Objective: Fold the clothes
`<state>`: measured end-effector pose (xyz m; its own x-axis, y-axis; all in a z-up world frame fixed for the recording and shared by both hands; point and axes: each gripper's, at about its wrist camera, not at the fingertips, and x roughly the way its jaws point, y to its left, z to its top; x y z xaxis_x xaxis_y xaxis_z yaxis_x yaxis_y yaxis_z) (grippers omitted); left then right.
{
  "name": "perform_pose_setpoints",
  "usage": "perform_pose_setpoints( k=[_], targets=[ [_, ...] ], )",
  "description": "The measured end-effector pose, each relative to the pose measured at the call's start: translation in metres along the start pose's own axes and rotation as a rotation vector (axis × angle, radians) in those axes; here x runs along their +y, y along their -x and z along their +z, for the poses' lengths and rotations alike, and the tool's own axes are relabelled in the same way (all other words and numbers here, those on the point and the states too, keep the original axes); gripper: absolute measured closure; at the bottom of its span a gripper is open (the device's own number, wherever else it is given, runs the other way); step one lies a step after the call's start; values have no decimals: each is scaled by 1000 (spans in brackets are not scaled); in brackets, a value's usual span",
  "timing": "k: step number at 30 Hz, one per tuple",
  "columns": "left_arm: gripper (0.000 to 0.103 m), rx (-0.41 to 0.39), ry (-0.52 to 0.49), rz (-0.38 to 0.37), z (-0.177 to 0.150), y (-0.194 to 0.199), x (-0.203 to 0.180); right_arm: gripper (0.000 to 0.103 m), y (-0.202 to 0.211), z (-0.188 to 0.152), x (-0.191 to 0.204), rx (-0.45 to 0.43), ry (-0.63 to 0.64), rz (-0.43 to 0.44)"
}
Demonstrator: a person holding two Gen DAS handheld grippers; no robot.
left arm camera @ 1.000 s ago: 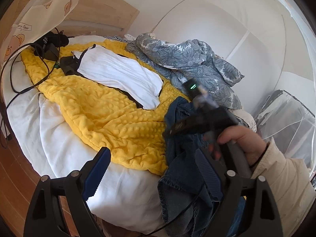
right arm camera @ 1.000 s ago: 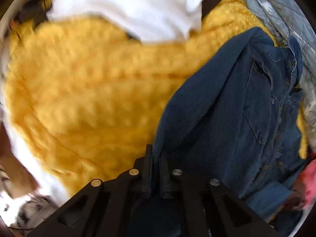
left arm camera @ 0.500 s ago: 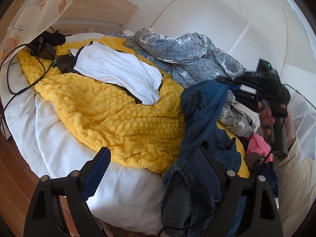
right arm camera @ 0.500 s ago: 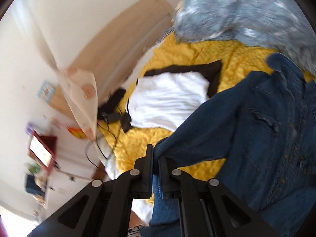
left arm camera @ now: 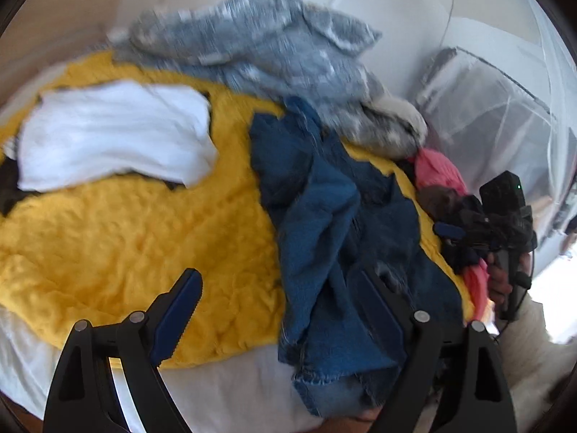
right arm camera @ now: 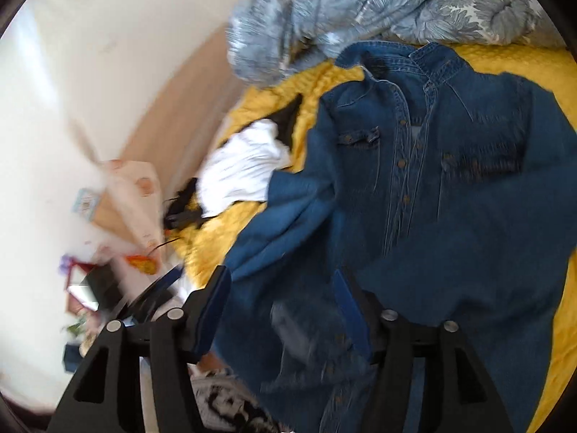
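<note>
A dark blue denim shirt (right arm camera: 432,180) lies front-up on the yellow blanket (right arm camera: 523,68), collar toward the grey duvet. In the right wrist view my right gripper (right arm camera: 279,281) hangs over the shirt's lower left part. Its jaws are opening, with loose denim under and between them but not pinched. In the left wrist view the shirt (left arm camera: 324,216) looks crumpled. My left gripper (left arm camera: 274,285) stands open just before it, with its right finger (left arm camera: 375,299) over the denim. The right gripper (left arm camera: 454,238) shows at the far right, held in a hand.
A white garment (left arm camera: 115,137) lies on the blanket's left part. A grey floral duvet (left arm camera: 274,50) is heaped at the back. Pink and dark clothes (left arm camera: 436,169) pile at the right, by a mesh net (left arm camera: 487,108). The white sheet (left arm camera: 223,389) marks the bed's near edge.
My right gripper, shut on the denim shirt before, swung it up and to the right and has opened. The shirt now lies on the blanket. The left gripper turned right toward it.
</note>
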<state>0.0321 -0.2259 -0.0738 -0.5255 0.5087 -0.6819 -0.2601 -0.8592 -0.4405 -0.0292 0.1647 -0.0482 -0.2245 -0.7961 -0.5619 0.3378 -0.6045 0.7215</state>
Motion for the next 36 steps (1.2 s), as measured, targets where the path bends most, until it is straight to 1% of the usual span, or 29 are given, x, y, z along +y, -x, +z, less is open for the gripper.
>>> perform_pose_setpoints(
  k=[2, 3, 5, 6, 7, 9, 14, 18, 19, 22, 24, 25, 26, 27, 28, 29, 30, 31, 33, 36],
  targets=[
    [15, 53, -98, 20, -3, -10, -12, 33, 11, -14, -6, -28, -3, 29],
    [15, 65, -140, 43, -5, -15, -19, 33, 14, -19, -7, -29, -6, 30],
    [16, 96, -179, 77, -6, -26, -29, 33, 18, -22, -4, -29, 4, 46],
    [19, 111, -196, 93, -6, -31, -34, 33, 20, -24, -2, -28, 10, 53],
    [27, 118, -193, 88, -5, -34, -35, 33, 21, -26, -1, -23, 17, 55],
    [37, 136, -167, 53, -1, -42, -36, 33, 22, -27, -2, -18, 18, 51],
    [39, 172, -81, 65, 6, -56, -18, 33, 24, -30, -7, -13, 1, 68],
    [40, 159, -24, 18, 5, -53, -1, 33, 25, -33, -1, -10, 22, 89],
    [40, 166, -18, 10, 5, -55, 1, 33, 25, -34, 0, -6, 27, 94],
    [41, 177, -11, 7, 5, -59, 3, 33, 24, -36, 1, 4, 34, 102],
    [41, 158, 22, -6, 7, -56, 9, 33, 23, -36, 0, 6, 31, 106],
    [42, 145, 32, -24, 7, -55, 12, 33, 23, -36, 0, 6, 29, 108],
    [45, 159, 23, -24, 5, -59, 10, 33, 23, -36, -1, 5, 26, 110],
    [57, 172, 14, -25, 4, -63, 8, 32, 23, -36, -2, 4, 22, 112],
    [67, 186, 4, -25, 2, -67, 6, 32, 22, -36, -2, 4, 19, 112],
    [88, 205, -10, -17, 1, -71, 4, 32, 22, -36, -3, 5, 13, 112],
    [95, 214, -13, -4, 0, -75, 1, 32, 21, -35, -5, 6, 8, 112],
    [96, 221, -14, 9, -1, -79, -2, 32, 20, -35, -6, 7, 3, 112],
    [99, 206, 21, 11, 0, -80, 0, 32, 18, -35, -7, 12, -2, 109],
    [99, 175, 70, 13, 1, -73, 6, 32, 16, -36, -5, 20, 2, 112]
  ],
)
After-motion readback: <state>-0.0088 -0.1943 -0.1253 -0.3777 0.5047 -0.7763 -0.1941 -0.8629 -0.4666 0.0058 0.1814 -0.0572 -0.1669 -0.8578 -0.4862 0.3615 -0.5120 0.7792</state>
